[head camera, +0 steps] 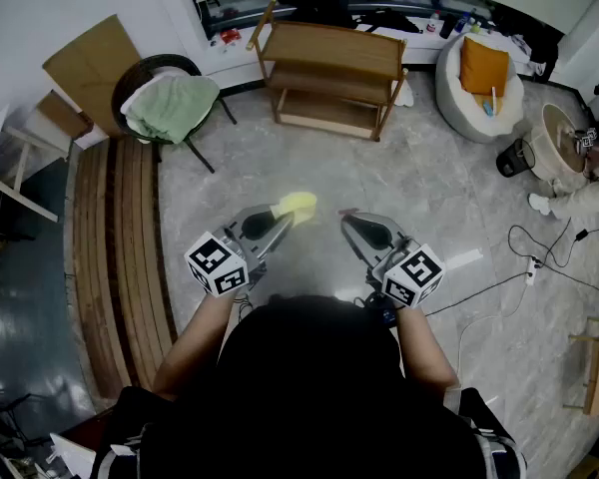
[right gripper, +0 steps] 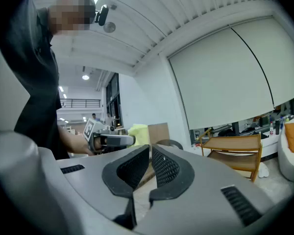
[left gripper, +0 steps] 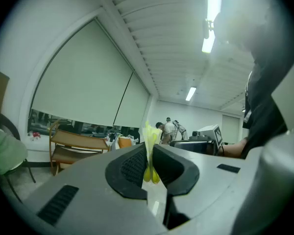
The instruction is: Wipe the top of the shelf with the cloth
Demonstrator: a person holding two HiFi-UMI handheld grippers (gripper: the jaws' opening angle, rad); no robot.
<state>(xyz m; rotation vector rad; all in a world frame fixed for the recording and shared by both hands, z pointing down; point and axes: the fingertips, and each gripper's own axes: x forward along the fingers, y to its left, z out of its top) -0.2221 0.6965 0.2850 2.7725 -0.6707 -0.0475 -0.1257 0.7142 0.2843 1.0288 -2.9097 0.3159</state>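
Observation:
The wooden shelf (head camera: 331,76) stands at the far side of the room, its top board bare, well ahead of both grippers. It also shows at the left in the left gripper view as the shelf (left gripper: 76,143) and at the right in the right gripper view as the shelf (right gripper: 235,148). My left gripper (head camera: 285,212) is shut on a yellow cloth (head camera: 296,205), seen edge-on between the jaws as the cloth (left gripper: 150,151). My right gripper (head camera: 347,218) is held beside it, shut with nothing between its jaws (right gripper: 150,153). Both are held in the air above the floor.
A chair (head camera: 170,103) draped with a green cloth stands left of the shelf. Wooden slats (head camera: 120,247) lie on the floor at left. A white beanbag (head camera: 477,78) with an orange cushion sits right of the shelf. Cables (head camera: 539,257) trail at right, near a seated person (head camera: 589,183).

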